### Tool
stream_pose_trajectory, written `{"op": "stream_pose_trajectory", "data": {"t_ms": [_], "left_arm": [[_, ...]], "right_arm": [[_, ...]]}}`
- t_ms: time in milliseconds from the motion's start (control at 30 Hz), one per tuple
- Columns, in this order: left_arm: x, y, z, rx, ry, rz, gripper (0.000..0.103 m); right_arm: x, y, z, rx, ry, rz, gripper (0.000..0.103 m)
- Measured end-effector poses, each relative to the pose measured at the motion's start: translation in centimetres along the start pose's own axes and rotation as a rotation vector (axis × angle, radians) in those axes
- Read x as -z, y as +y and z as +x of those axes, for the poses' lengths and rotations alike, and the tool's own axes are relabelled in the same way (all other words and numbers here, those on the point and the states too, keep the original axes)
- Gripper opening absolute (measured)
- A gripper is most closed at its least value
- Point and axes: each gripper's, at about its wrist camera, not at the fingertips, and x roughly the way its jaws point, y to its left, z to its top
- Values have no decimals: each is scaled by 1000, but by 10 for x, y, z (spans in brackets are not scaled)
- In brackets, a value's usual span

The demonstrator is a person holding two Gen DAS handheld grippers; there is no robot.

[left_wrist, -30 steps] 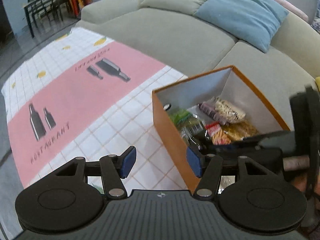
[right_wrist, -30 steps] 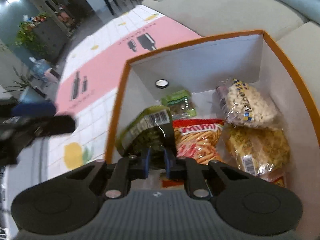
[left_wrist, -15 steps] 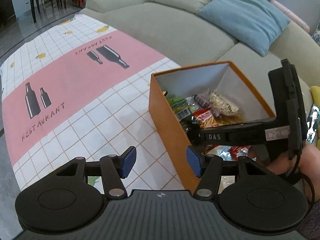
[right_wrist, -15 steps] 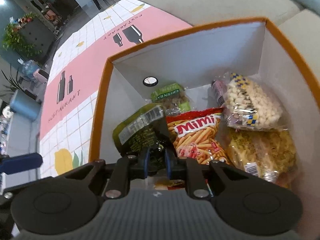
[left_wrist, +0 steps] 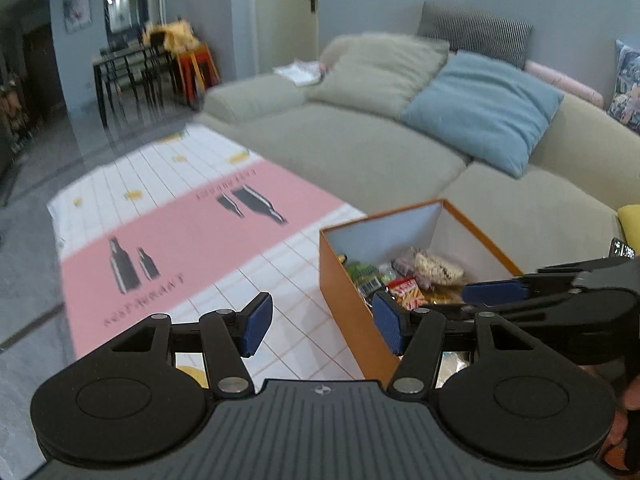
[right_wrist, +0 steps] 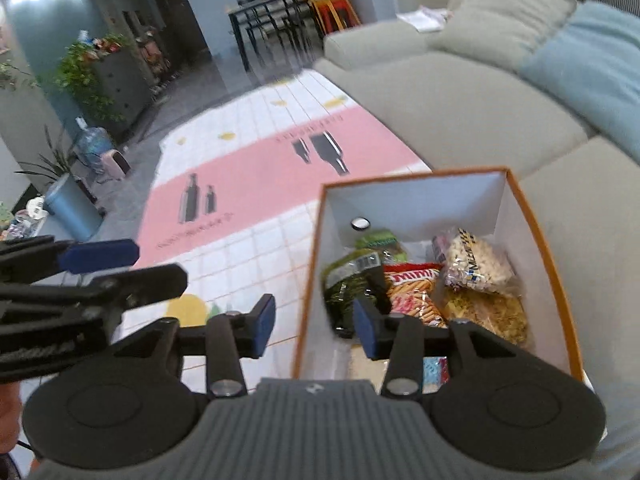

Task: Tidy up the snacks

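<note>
An orange box (right_wrist: pixel 536 216) with white inner walls stands on the tablecloth and holds several snack packs. Among them are a dark green pack (right_wrist: pixel 348 284), a red Mimi stick pack (right_wrist: pixel 412 292) and a clear pack of pale puffs (right_wrist: pixel 476 260). My right gripper (right_wrist: pixel 314 328) is open and empty, raised above the box's near left corner. My left gripper (left_wrist: pixel 320 328) is open and empty, left of the box (left_wrist: pixel 340 280), above the cloth. The right gripper shows in the left wrist view (left_wrist: pixel 552 304).
A pink and white checked tablecloth (left_wrist: pixel 180 240) with bottle prints covers the table. A grey sofa (left_wrist: pixel 360 152) with a blue cushion (left_wrist: pixel 480 112) runs behind the box. A dining table and chairs (right_wrist: pixel 272 24) stand far back.
My right gripper has opened, let go of the dark green pack inside the box, and pulled up and back. My left gripper has lifted and tilted up.
</note>
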Motion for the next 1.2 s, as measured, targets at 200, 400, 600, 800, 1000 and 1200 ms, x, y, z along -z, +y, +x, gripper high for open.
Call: {"op": "stream_pose_trajectory", "data": {"t_ms": [200, 400, 600, 800, 1000, 1200], "left_arm": [[17, -2, -34, -74, -74, 14, 69], [39, 7, -50, -114, -63, -11, 74], [68, 11, -47, -174, 5, -40, 75], [97, 11, -40, -148, 89, -77, 75], [113, 7, -29, -164, 165, -103, 75], [116, 4, -20, -176, 203, -99, 75]], "right_arm": [[22, 21, -43, -5, -71, -30, 65], [48, 32, -71, -25, -140, -23, 96], [73, 34, -84, -6, -174, 16, 99], [102, 47, -89, 213, -192, -113, 96], [126, 53, -77, 275, -158, -159, 93], [131, 53, -60, 233, -98, -134, 86]]}}
